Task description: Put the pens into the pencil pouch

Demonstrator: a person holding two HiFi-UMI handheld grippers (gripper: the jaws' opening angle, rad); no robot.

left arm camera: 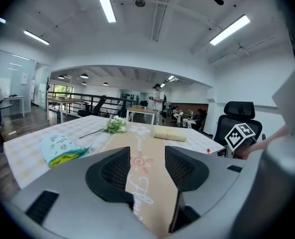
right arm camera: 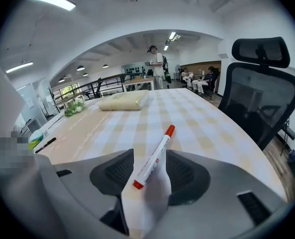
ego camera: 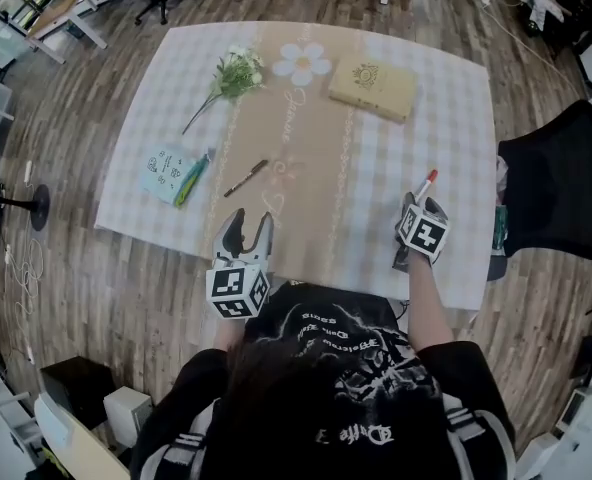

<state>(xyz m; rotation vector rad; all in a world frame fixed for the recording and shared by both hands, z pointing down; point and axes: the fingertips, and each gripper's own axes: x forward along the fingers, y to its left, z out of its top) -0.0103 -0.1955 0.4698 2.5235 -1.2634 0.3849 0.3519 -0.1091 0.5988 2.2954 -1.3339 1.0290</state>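
Observation:
A white marker with red cap (ego camera: 427, 183) (right arm camera: 155, 158) lies slantwise on the checked tablecloth, between the jaws of my right gripper (ego camera: 423, 203) (right arm camera: 150, 171). Those jaws stand apart and do not clamp it. A black pen (ego camera: 246, 178) (right arm camera: 46, 144) lies mid-table, just beyond my left gripper (ego camera: 248, 218) (left arm camera: 147, 168), which is open and holds nothing. A light blue pouch (ego camera: 168, 173) (left arm camera: 60, 147) with a green-yellow edge sits at the left of the table. A beige zip pouch (ego camera: 373, 86) (right arm camera: 122, 101) lies at the far right.
A sprig of white flowers (ego camera: 234, 73) (left arm camera: 115, 126) lies at the far left of the cloth. A black office chair (ego camera: 556, 178) (right arm camera: 259, 93) stands close by the table's right edge. The table's near edge (ego camera: 326, 278) runs just in front of both grippers.

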